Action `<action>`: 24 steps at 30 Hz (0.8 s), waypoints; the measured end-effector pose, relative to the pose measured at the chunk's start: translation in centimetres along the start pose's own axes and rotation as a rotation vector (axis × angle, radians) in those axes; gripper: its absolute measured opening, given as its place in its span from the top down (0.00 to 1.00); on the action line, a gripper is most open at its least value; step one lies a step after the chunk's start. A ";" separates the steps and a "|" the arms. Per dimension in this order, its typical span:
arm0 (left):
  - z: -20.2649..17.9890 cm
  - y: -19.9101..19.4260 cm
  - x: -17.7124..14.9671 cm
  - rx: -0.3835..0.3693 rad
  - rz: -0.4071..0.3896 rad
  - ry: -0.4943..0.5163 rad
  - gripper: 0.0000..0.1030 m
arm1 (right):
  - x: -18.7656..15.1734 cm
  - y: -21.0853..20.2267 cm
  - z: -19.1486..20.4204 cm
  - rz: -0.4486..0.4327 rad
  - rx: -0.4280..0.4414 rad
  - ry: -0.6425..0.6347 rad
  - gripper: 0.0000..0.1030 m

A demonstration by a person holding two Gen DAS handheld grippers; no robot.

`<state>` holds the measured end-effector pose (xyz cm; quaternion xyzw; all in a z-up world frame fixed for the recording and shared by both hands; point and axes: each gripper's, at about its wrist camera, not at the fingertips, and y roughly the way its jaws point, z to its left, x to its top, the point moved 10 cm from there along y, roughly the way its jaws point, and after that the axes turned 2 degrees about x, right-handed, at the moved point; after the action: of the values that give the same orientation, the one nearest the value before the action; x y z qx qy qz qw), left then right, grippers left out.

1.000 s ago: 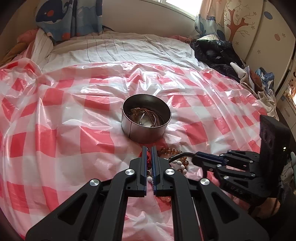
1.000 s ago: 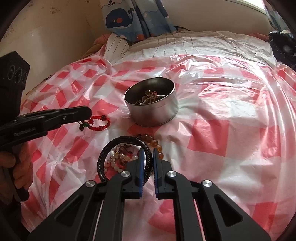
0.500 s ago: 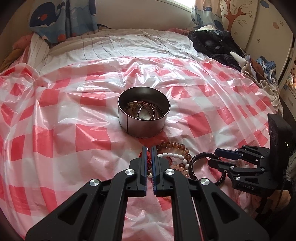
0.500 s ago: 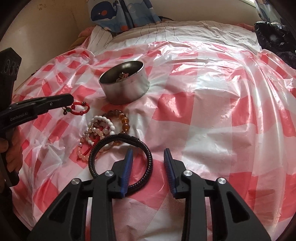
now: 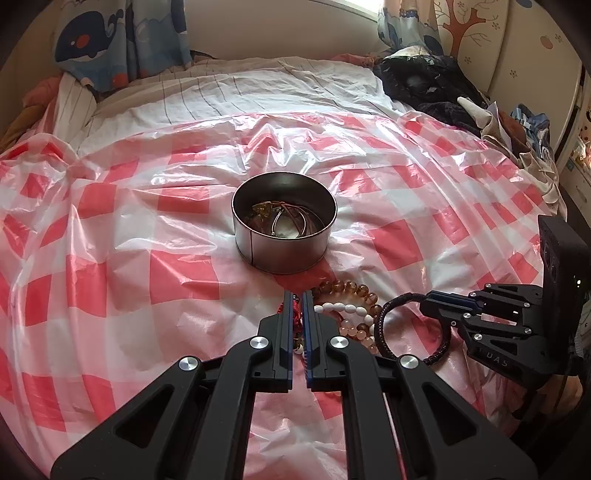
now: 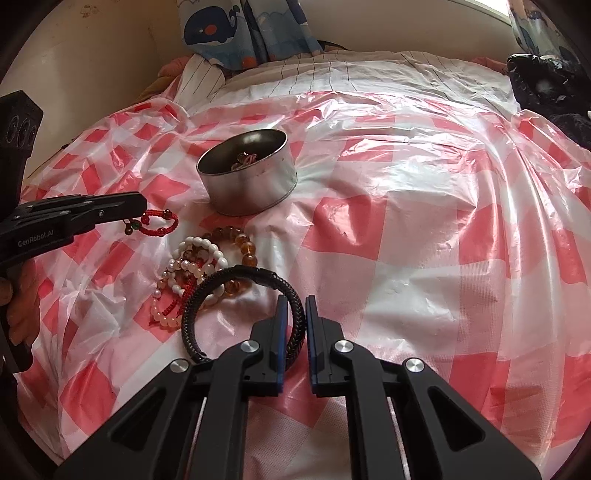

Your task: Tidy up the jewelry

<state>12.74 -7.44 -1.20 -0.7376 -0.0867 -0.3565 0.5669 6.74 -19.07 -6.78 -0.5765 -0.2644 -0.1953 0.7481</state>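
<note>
A round metal tin (image 5: 284, 251) with several bangles inside stands mid-sheet. Just in front of it lies a pile of beaded bracelets (image 6: 195, 266), white, pink and amber. My left gripper (image 5: 297, 302) is shut on a red cord bracelet (image 6: 157, 225), which hangs from its tips left of the pile. My right gripper (image 6: 295, 314) is closing; its jaws press on the right side of a black braided bracelet (image 6: 236, 280), whose loop leans over the beads. In the left wrist view the right gripper (image 5: 428, 299) pinches that black loop (image 5: 384, 328).
A red-and-white checked plastic sheet (image 5: 147, 240) covers the bed. Dark clothes (image 5: 424, 81) are heaped at the far right. A whale-print curtain (image 6: 236, 29) and a wall close the far side. A hand (image 6: 22, 314) grips the left gripper's handle.
My right gripper opened wide beside the black braided bracelet, then closed on its right side. The left gripper kept the red cord bracelet and barely moved.
</note>
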 end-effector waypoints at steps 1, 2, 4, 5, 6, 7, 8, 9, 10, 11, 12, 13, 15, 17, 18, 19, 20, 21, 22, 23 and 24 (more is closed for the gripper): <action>0.0 0.0 0.0 0.000 0.000 0.000 0.96 | 0.0 0.1 0.0 0.003 0.000 0.000 0.80; 0.0 0.0 0.0 0.000 0.000 -0.001 0.96 | -0.1 0.1 0.1 0.004 -0.001 -0.003 0.74; 0.0 0.0 0.0 0.002 0.001 0.001 0.96 | -0.2 0.2 0.3 0.005 -0.014 -0.020 0.68; 0.0 0.0 0.0 0.005 0.002 0.004 0.96 | -0.4 0.4 0.4 0.014 -0.015 -0.026 0.68; 0.1 0.1 0.0 0.009 0.003 0.007 0.96 | -0.6 0.7 0.4 0.030 -0.020 -0.033 0.68; 0.1 0.1 0.0 0.010 0.004 0.010 0.96 | -0.9 1.0 0.4 0.041 -0.030 -0.043 0.69; 0.2 0.1 -0.1 0.012 0.005 0.013 0.96 | -1.0 1.1 0.5 0.044 -0.042 -0.058 0.70; 0.2 0.2 -0.1 0.015 0.006 0.017 0.96 | -1.1 1.1 0.7 0.044 -0.043 -0.067 0.79; 0.2 0.2 -0.1 0.020 0.007 0.022 0.96 | -1.1 1.1 0.7 0.043 -0.044 -0.070 0.86; 0.2 0.2 -0.1 0.025 0.007 0.028 0.96 | -1.1 1.1 0.7 0.039 -0.033 -0.064 0.89; 0.1 0.2 0.0 0.028 0.004 0.032 0.96 | -1.1 1.1 0.7 0.036 -0.016 -0.051 0.90; 0.1 0.1 0.1 0.030 -0.001 0.035 0.96 | -0.9 0.9 0.6 0.028 -0.004 -0.032 0.91; 0.1 -0.2 0.4 0.029 -0.017 0.034 0.96 | -0.4 0.3 0.2 -0.001 0.028 0.015 0.91; 0.2 -0.6 0.9 0.017 -0.037 0.021 0.96 | 0.4 -0.3 -0.1 -0.037 0.050 0.049 0.91; 0.1 -0.8 1.2 0.008 -0.048 0.012 0.96 | 0.9 -0.8 -0.2 -0.064 0.048 0.052 0.91; 0.1 -1.0 1.6 -0.005 -0.062 0.001 0.96 | 1.4 -1.2 -0.1 -0.086 0.048 0.054 0.91; 0.2 -1.2 1.9 -0.021 -0.076 -0.012 0.96 | 1.9 -1.5 0.0 -0.103 0.047 0.056 0.91; 0.1 -1.4 2.2 -0.032 -0.087 -0.021 0.96 | 2.4 -1.9 0.1 -0.124 0.048 0.056 0.91; 0.2 -1.6 2.4 -0.041 -0.099 -0.030 0.96 | 2.9 -2.1 0.2 -0.136 0.051 0.056 0.91; 0.2 -1.8 2.6 -0.050 -0.107 -0.039 0.96 | 3.2 -2.3 0.2 -0.147 0.052 0.056 0.91; 0.1 -1.8 2.6 -0.056 -0.108 -0.046 0.96 | 3.5 -2.3 0.3 -0.153 0.051 0.055 0.91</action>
<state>13.77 -7.44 1.83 -0.7555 -0.1292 -0.3718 0.5238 8.06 -19.35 -2.81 -0.5298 -0.2918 -0.2612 0.7523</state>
